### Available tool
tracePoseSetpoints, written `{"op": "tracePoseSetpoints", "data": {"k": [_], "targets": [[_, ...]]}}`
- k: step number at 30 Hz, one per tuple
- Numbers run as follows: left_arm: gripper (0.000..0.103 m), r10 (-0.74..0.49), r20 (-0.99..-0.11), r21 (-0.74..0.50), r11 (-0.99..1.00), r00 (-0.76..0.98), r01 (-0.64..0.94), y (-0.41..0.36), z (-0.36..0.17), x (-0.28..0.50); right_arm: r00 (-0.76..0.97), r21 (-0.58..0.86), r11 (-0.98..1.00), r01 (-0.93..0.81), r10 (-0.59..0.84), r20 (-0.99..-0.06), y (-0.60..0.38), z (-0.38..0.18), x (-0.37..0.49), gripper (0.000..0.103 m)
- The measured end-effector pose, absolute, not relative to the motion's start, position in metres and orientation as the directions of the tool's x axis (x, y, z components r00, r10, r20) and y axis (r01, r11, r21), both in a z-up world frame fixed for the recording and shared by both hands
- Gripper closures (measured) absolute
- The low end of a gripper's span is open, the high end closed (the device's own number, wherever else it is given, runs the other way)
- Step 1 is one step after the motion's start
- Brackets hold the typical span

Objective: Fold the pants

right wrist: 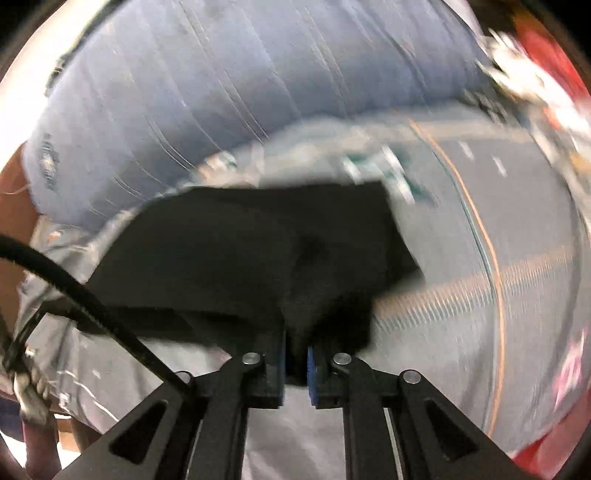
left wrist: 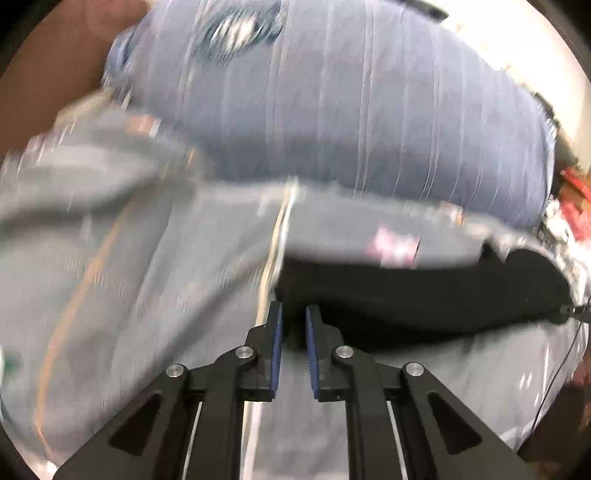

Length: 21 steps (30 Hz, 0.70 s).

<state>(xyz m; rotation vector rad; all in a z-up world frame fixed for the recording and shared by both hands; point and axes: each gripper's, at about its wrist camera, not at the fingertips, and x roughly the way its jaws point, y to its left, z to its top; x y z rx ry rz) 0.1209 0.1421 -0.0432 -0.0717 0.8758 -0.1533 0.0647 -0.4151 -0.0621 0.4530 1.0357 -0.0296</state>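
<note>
Black pants (right wrist: 258, 258) on grey bedspread (left wrist: 110, 295), left gripper (left wrist: 293, 314) and right gripper (right wrist: 295, 343) each pinching the pants' dark cloth, blue pillow (left wrist: 369, 129) behind

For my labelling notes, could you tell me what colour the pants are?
The pants are plain black, clearest in the right wrist view.

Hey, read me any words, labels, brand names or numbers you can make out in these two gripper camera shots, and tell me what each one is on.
No text can be read in either view; both are motion-blurred.
Dark patch with white marks on the blue cushion: too blurred to read.
Pink and white smear on the grey bedcover: too blurred to read.
Green and white marks on the bedcover beyond the black pants: too blurred to read.
</note>
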Motion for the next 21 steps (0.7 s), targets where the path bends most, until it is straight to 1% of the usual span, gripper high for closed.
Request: {"op": "tracePoseSetpoints", "data": {"k": [1, 2, 3, 4, 5, 6, 7, 8, 9, 10, 12, 14, 17, 18, 19, 20, 21], "targets": [[0.091, -0.157, -0.776, -0.14, 0.987, 0.611, 0.075, 0.152, -0.052, 0.111, 0.505, 0.344, 0.901, 0.265, 0.174, -0.845, -0.42, -0.069, 0.06, 0.08], [0.091, -0.155, -0.788, -0.163, 0.986, 0.596, 0.041, 0.163, -0.058, 0.105, 0.5, 0.359, 0.882, 0.304, 0.174, -0.849, -0.429, -0.077, 0.051, 0.075], [0.091, -0.166, -0.794, -0.202, 0.979, 0.584, 0.004, 0.177, -0.062, 0.098, 0.51, 0.378, 0.867, 0.325, 0.176, -0.842, -0.435, -0.079, 0.046, 0.067], [0.091, -0.184, -0.792, -0.242, 0.97, 0.582, -0.023, 0.187, -0.063, 0.092, 0.517, 0.385, 0.858, 0.339, 0.173, -0.839, -0.439, -0.077, 0.045, 0.062], [0.091, -0.205, -0.787, -0.279, 0.959, 0.582, -0.04, 0.196, -0.062, 0.088, 0.541, 0.407, 0.847, 0.341, 0.177, -0.822, -0.448, -0.072, 0.038, 0.061], [0.085, -0.227, -0.78, -0.315, 0.948, 0.583, -0.053, 0.204, -0.06, 0.087, 0.555, 0.413, 0.846, 0.338, 0.175, -0.813, -0.45, -0.068, 0.036, 0.058], [0.073, -0.243, -0.774, -0.338, 0.939, 0.584, -0.057, 0.208, -0.058, 0.087, 0.565, 0.406, 0.848, 0.34, 0.161, -0.809, -0.451, -0.063, 0.035, 0.057], [0.065, -0.261, -0.767, -0.363, 0.93, 0.586, -0.061, 0.21, -0.056, 0.089, 0.578, 0.392, 0.852, 0.347, 0.135, -0.805, -0.453, -0.056, 0.035, 0.056], [0.053, -0.286, -0.759, -0.394, 0.917, 0.584, -0.063, 0.21, -0.055, 0.094, 0.588, 0.387, 0.853, 0.349, 0.122, -0.8, -0.455, -0.05, 0.035, 0.054], [0.05, -0.316, -0.751, -0.425, 0.903, 0.58, -0.058, 0.207, -0.056, 0.1, 0.593, 0.383, 0.855, 0.35, 0.114, -0.797, -0.453, -0.048, 0.032, 0.054], [0.05, -0.347, -0.751, -0.441, 0.897, 0.562, -0.036, 0.196, -0.058, 0.113, 0.613, 0.392, 0.852, 0.348, 0.109, -0.782, -0.454, -0.039, 0.027, 0.052], [0.05, -0.324, -0.773, -0.397, 0.918, 0.546, -0.016, 0.176, -0.063, 0.134, 0.621, 0.387, 0.856, 0.342, 0.103, -0.777, -0.446, -0.033, 0.029, 0.049], [0.05, -0.301, -0.811, -0.342, 0.94, 0.502, 0.012, 0.146, -0.074, 0.16, 0.611, 0.369, 0.87, 0.327, 0.103, -0.785, -0.44, -0.03, 0.032, 0.049], [0.057, -0.277, -0.836, -0.294, 0.955, 0.473, 0.04, 0.129, -0.08, 0.168, 0.604, 0.36, 0.873, 0.329, 0.099, -0.791, -0.436, -0.03, 0.035, 0.049], [0.087, -0.247, -0.859, -0.246, 0.967, 0.448, 0.061, 0.117, -0.084, 0.173, 0.605, 0.359, 0.873, 0.331, 0.096, -0.79, -0.435, -0.029, 0.032, 0.049], [0.096, -0.214, -0.873, -0.201, 0.977, 0.438, 0.077, 0.109, -0.087, 0.174, 0.605, 0.357, 0.872, 0.334, 0.092, -0.791, -0.435, -0.029, 0.031, 0.049], [0.096, -0.183, -0.871, -0.157, 0.983, 0.456, 0.094, 0.101, -0.083, 0.172, 0.605, 0.357, 0.87, 0.341, 0.088, -0.792, -0.434, -0.029, 0.03, 0.049]]}}
